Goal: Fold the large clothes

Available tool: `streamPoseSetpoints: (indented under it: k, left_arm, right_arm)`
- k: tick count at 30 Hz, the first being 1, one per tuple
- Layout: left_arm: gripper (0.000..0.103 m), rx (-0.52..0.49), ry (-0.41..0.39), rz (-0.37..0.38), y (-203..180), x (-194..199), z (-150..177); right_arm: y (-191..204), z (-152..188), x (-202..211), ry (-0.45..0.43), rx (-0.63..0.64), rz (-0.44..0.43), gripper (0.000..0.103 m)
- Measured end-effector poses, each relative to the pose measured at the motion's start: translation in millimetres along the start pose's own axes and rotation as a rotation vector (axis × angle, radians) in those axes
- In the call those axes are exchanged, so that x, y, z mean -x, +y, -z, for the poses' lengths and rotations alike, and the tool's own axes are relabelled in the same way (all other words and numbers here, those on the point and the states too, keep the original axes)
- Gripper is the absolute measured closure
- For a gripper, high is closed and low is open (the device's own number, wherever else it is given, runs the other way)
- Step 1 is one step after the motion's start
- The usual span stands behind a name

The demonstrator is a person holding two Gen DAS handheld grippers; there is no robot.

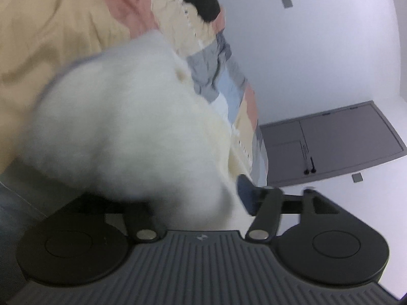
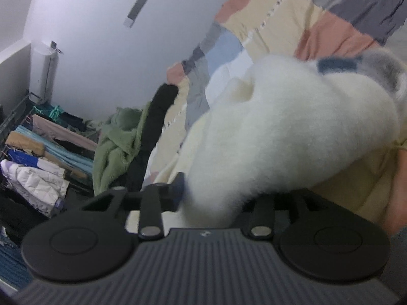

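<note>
A thick white fleece garment (image 1: 127,127) fills the middle of the left wrist view and bulges over my left gripper (image 1: 201,200), which is shut on it; only the right fingertip (image 1: 245,193) shows, the left one is buried in fleece. In the right wrist view the same white fleece (image 2: 292,127) hangs from my right gripper (image 2: 211,198), which is shut on it; its left fingertip (image 2: 179,188) shows at the fleece's edge. A grey and blue trim (image 2: 338,66) shows at the fleece's top right. Both views are tilted and blurred.
A patchwork bedspread (image 1: 165,12) in pink, cream, grey and blue lies behind the garment, also in the right wrist view (image 2: 292,25). A green fleece (image 2: 117,139) and black clothes (image 2: 157,127) lie on the bed's edge. A rack of clothes (image 2: 38,152) stands left. A grey door (image 1: 330,139) is in the white wall.
</note>
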State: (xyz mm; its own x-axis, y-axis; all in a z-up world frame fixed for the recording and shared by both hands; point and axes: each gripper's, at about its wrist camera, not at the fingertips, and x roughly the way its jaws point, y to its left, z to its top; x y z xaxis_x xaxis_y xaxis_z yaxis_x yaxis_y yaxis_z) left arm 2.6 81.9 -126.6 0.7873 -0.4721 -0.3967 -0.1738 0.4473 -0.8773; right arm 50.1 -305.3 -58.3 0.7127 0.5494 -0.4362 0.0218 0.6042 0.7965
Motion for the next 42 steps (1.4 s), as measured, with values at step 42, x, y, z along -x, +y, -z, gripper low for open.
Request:
streamPoseSetpoints:
  k: [42]
  left_arm:
    - [0.026,-0.444,-0.003,-0.029,-47,-170,-123]
  right_arm:
    - [18,-97,-164,-0.016,0.423,0.133,0.034]
